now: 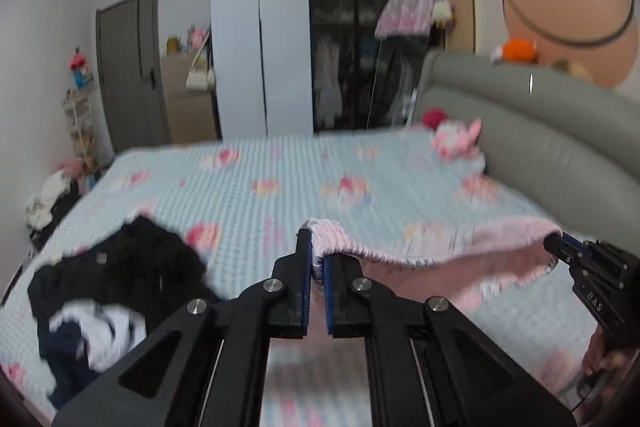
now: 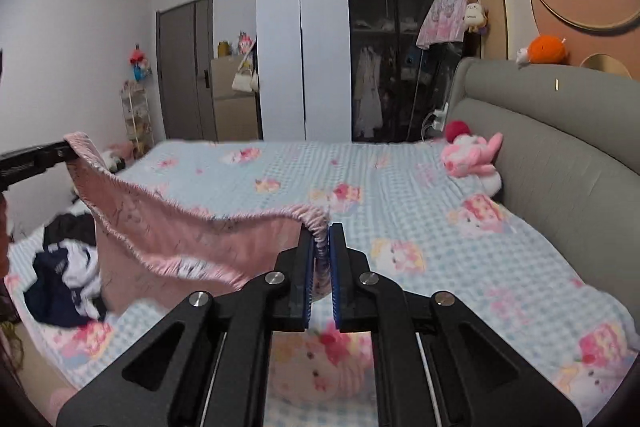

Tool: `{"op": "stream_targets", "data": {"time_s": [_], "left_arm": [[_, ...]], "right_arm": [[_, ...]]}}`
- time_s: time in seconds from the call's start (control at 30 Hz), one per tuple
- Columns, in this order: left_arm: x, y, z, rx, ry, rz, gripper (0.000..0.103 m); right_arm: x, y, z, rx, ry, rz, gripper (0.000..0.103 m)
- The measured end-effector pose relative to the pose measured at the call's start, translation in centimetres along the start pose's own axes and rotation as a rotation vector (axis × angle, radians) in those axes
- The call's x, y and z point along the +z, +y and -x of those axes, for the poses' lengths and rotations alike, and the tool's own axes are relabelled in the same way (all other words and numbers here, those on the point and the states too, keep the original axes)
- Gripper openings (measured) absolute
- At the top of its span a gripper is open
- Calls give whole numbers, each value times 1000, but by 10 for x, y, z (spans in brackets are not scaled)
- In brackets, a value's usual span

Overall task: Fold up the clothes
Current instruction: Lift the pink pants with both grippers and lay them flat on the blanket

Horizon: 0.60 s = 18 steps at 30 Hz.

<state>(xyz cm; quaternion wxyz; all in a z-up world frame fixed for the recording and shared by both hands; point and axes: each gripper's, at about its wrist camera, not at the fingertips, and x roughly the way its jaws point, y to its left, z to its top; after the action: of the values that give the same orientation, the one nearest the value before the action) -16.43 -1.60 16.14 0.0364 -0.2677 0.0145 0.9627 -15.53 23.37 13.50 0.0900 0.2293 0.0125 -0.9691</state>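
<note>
Each gripper, left gripper (image 1: 318, 259) and right gripper (image 2: 321, 251), pinches a corner of the pink cloth (image 2: 176, 227), held up over the bed (image 2: 400, 187). No fold yet. The dark pile (image 1: 120, 275) waits.

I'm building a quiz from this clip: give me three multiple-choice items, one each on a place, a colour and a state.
1. Where is the dark clothes pile?
A. on the bed
B. in the wardrobe
C. on the headboard

2. What colour is the held garment?
A. green
B. pink
C. black

3. How are the left claw and right claw?
A. both open
B. one open
C. both shut on the garment

Answers: 1 A, it lies on the blue bedspread; 2 B, pink fabric spans between the claws; 3 C, each pinches its waistband.
</note>
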Motion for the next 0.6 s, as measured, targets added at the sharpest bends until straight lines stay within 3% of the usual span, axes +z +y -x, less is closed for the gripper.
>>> {"op": "stream_targets", "data": {"time_s": [0.1,0.2,0.27,0.37,0.47,0.6], "left_arm": [[-104,8,-48,-3,232,54,6],[-212,18,-100,-20,497,148,6],[-265,23,-116,-30,594,214,6],[-297,26,-111,-27,568,276,7],[-306,32,-100,-18,504,326,10],[-297,25,-85,44,427,249,22]], "right_arm": [[-79,6,-19,29,163,-15,6],[-180,6,-50,52,412,-55,6],[-235,10,-65,70,560,-73,6],[-272,19,-64,56,632,-44,6],[-274,24,-52,1,597,-6,9],[-261,25,-44,-25,530,32,17]]}}
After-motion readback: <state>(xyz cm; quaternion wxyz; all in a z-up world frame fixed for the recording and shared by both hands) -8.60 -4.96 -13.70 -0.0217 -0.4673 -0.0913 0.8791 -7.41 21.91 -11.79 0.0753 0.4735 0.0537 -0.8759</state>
